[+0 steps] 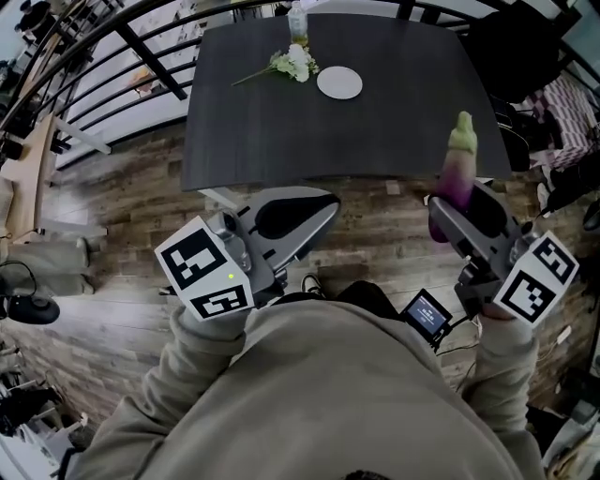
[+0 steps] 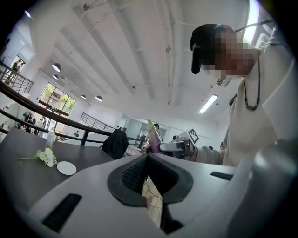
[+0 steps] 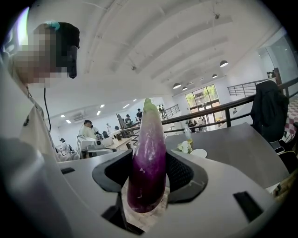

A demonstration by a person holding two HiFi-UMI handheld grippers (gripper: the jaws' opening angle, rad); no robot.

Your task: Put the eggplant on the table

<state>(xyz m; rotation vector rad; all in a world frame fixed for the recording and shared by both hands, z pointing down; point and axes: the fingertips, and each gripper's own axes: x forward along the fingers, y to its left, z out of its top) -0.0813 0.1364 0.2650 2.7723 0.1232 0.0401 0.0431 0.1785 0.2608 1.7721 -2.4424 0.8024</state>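
A long purple eggplant [image 1: 457,169] with a pale green stem end stands upright between the jaws of my right gripper [image 1: 450,211], which is shut on its lower half. It hangs over the wooden floor, just off the near right corner of the dark table [image 1: 394,122]. In the right gripper view the eggplant [image 3: 149,158] fills the gap of the right gripper [image 3: 148,174], with the table [image 3: 237,144] beyond it. My left gripper [image 1: 314,208] is held before the table's near edge, jaws together and empty. In the left gripper view the left gripper [image 2: 148,174] shows no gap.
On the table's far side lie a white plate [image 1: 339,82], a sprig of white flowers [image 1: 295,64] and a bottle [image 1: 298,23]. A chair draped with a dark jacket [image 1: 511,47] stands at the right. A black railing [image 1: 112,56] runs along the left.
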